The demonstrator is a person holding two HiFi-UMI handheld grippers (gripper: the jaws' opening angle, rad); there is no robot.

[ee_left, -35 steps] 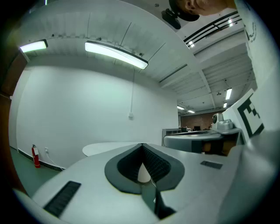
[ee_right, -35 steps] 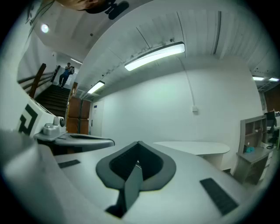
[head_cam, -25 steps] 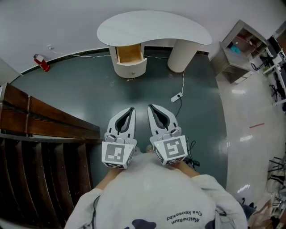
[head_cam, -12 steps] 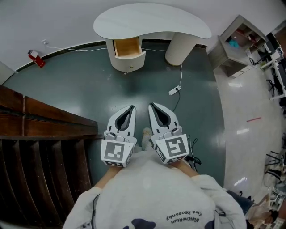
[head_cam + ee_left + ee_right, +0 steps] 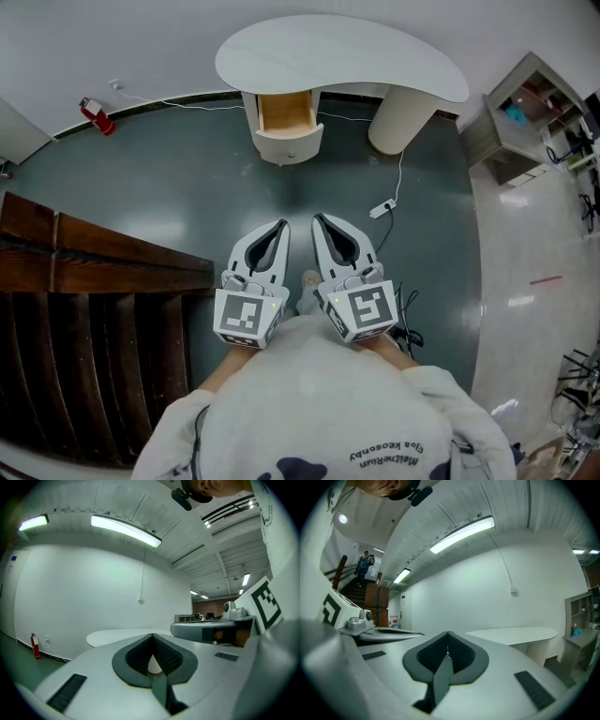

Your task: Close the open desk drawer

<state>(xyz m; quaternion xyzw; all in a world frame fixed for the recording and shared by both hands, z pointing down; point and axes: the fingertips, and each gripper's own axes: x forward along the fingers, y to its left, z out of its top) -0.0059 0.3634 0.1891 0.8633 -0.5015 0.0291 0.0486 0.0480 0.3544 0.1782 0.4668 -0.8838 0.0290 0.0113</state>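
Left gripper point(image 5: 279, 225) and right gripper point(image 5: 317, 219) pressed together, well apart from open drawer point(image 5: 286, 112); sweatshirt print point(image 5: 389, 453) illegible

probably an office lobby: curved white desk point(image 5: 337, 56), wooden stairs point(image 5: 84, 272), shelving unit point(image 5: 525, 117), ceiling strip lights point(image 5: 126, 529).

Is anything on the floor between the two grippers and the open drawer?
Nothing visible. Bare floor lies between the left gripper, the right gripper and the open drawer. The power strip and its cable lie off to the right of that path.
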